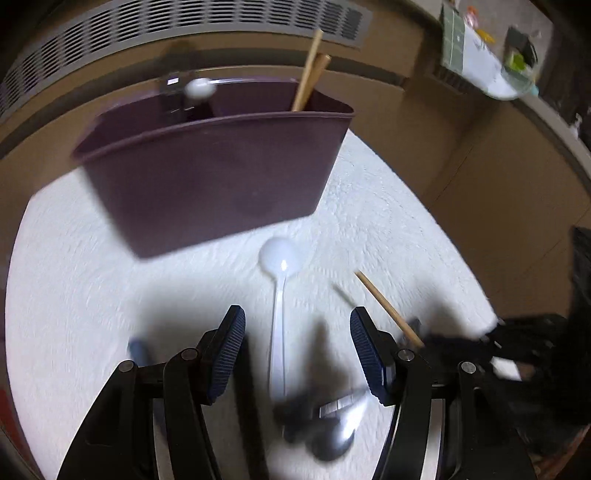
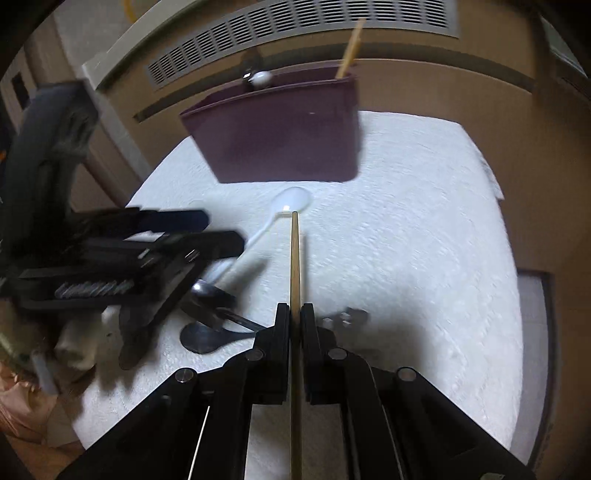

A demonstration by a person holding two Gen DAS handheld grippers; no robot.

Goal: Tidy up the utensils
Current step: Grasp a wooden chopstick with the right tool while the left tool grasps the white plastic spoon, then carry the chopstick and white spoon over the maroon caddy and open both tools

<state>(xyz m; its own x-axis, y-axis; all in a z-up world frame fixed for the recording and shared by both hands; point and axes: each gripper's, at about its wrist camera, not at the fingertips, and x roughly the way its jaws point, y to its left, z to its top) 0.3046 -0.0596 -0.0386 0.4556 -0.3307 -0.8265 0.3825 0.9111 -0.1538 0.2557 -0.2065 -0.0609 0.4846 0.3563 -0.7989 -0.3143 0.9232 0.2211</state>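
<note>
A purple bin [image 1: 214, 166] stands on the white towel [image 1: 74, 295] with wooden chopsticks [image 1: 310, 70] and a white spoon [image 1: 199, 88] sticking out of it. In front of the bin lies a white plastic spoon [image 1: 277, 266]. Its handle runs between the fingers of my left gripper [image 1: 298, 312], which is open and does not touch it. My right gripper [image 2: 294, 306] is shut on a single wooden chopstick [image 2: 294, 254] that points toward the bin [image 2: 284, 136]. That chopstick's tip sits by the white spoon's bowl [image 2: 291, 201]. Metal and dark spoons [image 2: 207, 332] lie in a loose pile to the left.
The towel [image 2: 424, 240] covers a brown cardboard surface [image 1: 498, 192]. A slatted vent [image 2: 295, 26] runs along the back behind the bin. A small dark piece [image 2: 345, 315] lies right of my right fingers. My left gripper [image 2: 147, 251] crowds the left side.
</note>
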